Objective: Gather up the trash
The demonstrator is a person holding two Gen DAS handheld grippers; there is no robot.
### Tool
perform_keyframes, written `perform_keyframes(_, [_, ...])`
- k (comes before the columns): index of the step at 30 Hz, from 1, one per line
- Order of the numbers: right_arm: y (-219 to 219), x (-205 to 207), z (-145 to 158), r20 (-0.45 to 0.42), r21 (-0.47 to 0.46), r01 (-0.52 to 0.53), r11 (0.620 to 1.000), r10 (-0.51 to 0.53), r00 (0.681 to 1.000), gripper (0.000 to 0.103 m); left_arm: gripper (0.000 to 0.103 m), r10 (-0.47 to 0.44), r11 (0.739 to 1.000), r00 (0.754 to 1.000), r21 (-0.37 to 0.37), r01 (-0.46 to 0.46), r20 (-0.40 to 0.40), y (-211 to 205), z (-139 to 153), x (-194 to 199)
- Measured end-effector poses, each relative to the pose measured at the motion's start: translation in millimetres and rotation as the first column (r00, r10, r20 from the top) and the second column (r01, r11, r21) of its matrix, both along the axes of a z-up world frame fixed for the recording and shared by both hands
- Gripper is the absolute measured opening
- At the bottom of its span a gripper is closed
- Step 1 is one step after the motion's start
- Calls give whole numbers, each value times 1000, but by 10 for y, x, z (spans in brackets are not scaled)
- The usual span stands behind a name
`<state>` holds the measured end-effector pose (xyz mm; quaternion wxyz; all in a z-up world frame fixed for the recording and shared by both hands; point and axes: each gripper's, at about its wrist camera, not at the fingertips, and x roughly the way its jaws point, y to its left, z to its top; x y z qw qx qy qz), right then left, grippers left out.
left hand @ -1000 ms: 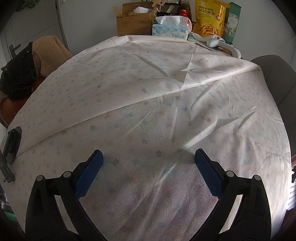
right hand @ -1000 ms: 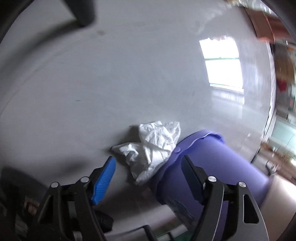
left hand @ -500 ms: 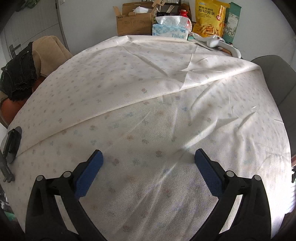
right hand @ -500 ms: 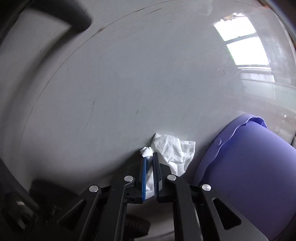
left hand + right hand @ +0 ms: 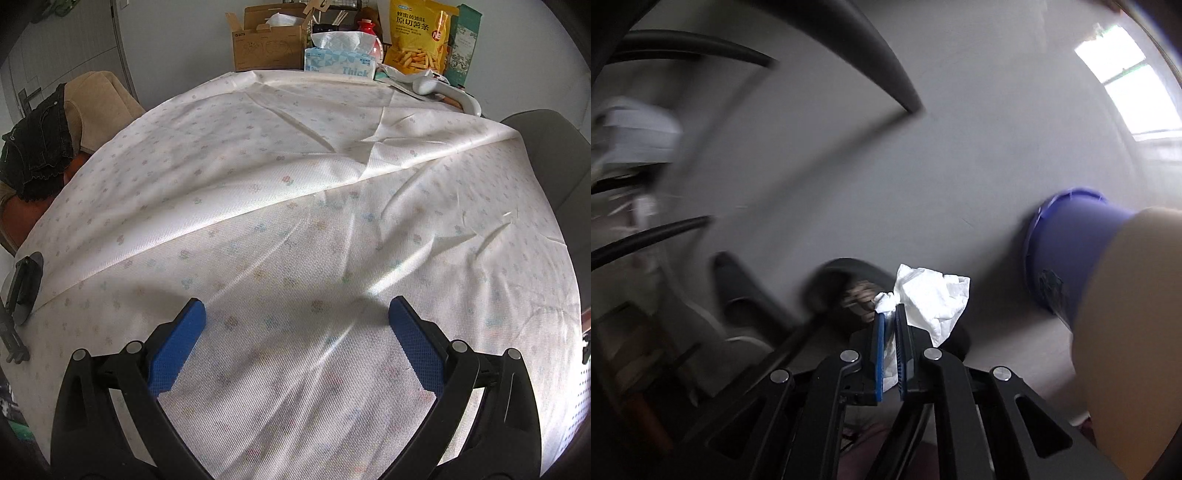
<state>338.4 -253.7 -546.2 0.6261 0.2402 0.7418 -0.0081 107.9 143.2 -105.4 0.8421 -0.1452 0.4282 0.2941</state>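
White tissue (image 5: 934,299) is clamped in the right tongs (image 5: 891,325), not yet binned in the purple bin (image 5: 1067,251); left tongs (image 5: 295,332) are held apart.

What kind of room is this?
Probably a home dining area: a table under a flowered tablecloth, a tissue box and a snack bag at its far end, chairs alongside.

So the trash is a crumpled white tissue (image 5: 932,295), pinched at one corner between the blue pads of the right gripper (image 5: 890,314). The rest fans out loose past the fingertips, up and right, off the floor.
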Motion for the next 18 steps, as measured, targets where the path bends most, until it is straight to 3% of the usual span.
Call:
perform_keyframes(2, [-78,-81,553,77,22,16,1000,-17,997,6,99,0,1000,1000,0,0,0,2,0,0])
perform_keyframes(8, [-563,-287,1819,256,48,17,999,-29,966,7,99,0,1000,1000,0,0,0,3,2,0])
perform_keyframes(12, [-874,-508,2799,425,52,-21,998,-3,905,7,99,0,1000,1000,0,0,0,0,0,-1])
perform_keyframes(15, [-1301,-809,3253,480,7,14,1000,-15,877,7,99,0,1000,1000,0,0,0,4,2,0])
perform_keyframes(18, [-1666,-1118,3395,458,-142,18,990,50,887,10,99,0,1000,1000,0,0,0,1,0,-1])
